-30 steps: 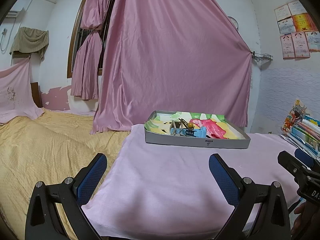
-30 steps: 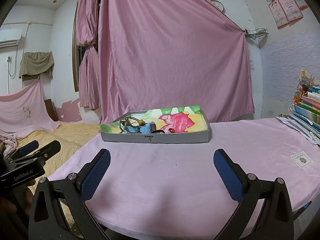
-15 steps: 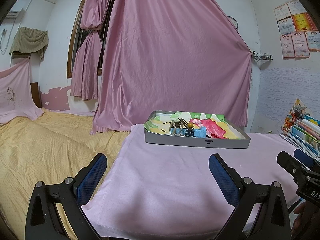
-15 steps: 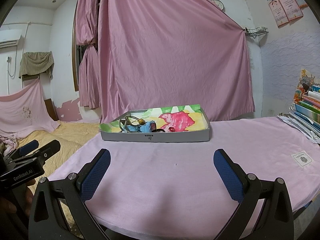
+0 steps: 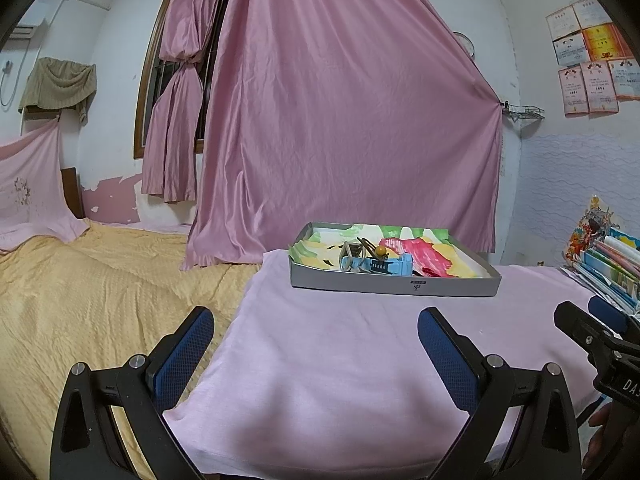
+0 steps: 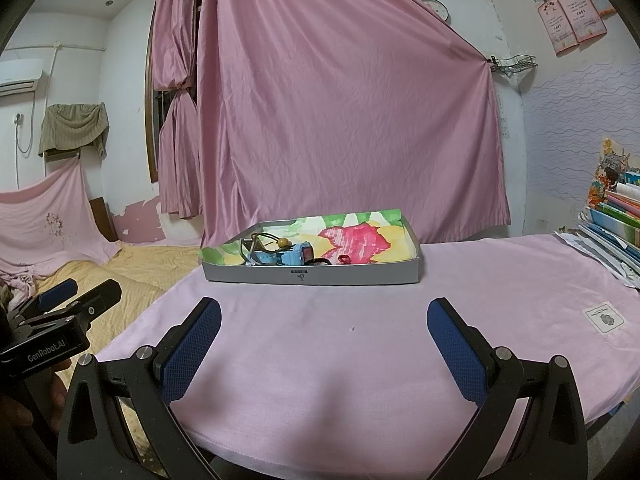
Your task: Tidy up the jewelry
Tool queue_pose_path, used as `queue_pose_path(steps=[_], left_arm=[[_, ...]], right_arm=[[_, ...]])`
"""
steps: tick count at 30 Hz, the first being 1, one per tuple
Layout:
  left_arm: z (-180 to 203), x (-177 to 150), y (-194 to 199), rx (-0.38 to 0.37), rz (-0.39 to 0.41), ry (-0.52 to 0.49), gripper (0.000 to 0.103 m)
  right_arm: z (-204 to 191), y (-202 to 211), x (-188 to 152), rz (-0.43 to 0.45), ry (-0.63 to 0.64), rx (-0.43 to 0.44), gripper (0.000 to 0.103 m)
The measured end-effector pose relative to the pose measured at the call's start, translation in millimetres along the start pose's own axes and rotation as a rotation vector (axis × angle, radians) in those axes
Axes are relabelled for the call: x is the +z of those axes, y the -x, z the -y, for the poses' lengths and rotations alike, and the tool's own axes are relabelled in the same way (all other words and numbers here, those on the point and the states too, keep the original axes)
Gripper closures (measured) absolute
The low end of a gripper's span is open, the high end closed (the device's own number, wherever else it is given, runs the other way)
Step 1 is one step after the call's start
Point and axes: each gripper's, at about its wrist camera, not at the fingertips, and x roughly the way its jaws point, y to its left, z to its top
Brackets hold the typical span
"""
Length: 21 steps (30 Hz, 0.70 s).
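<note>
A shallow grey tray (image 5: 394,285) (image 6: 312,277) lined with painted paper sits at the far side of a table covered in pink cloth (image 5: 340,360) (image 6: 360,340). In it lie a blue watch (image 5: 386,266) (image 6: 286,257), a hair tie with a yellow bead (image 5: 380,250) (image 6: 284,242), a dark band and a small red piece (image 6: 343,258). My left gripper (image 5: 316,340) is open and empty, low over the near table edge. My right gripper (image 6: 324,330) is open and empty, also short of the tray. Each gripper shows at the edge of the other's view.
A stack of books and papers (image 5: 608,264) (image 6: 616,216) lies at the table's right. A white label (image 6: 603,319) lies on the cloth. A bed with a yellow cover (image 5: 80,300) is left of the table. Pink curtains (image 5: 340,120) hang behind.
</note>
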Motion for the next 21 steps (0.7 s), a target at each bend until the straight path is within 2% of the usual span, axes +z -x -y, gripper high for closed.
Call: queue_pose_path(steps=[21], left_arm=[[-0.1, 0.8, 0.0, 0.000, 0.003, -0.002, 0.001]], right_arm=[[0.1, 0.3, -0.1, 0.000, 0.000, 0.000, 0.002]])
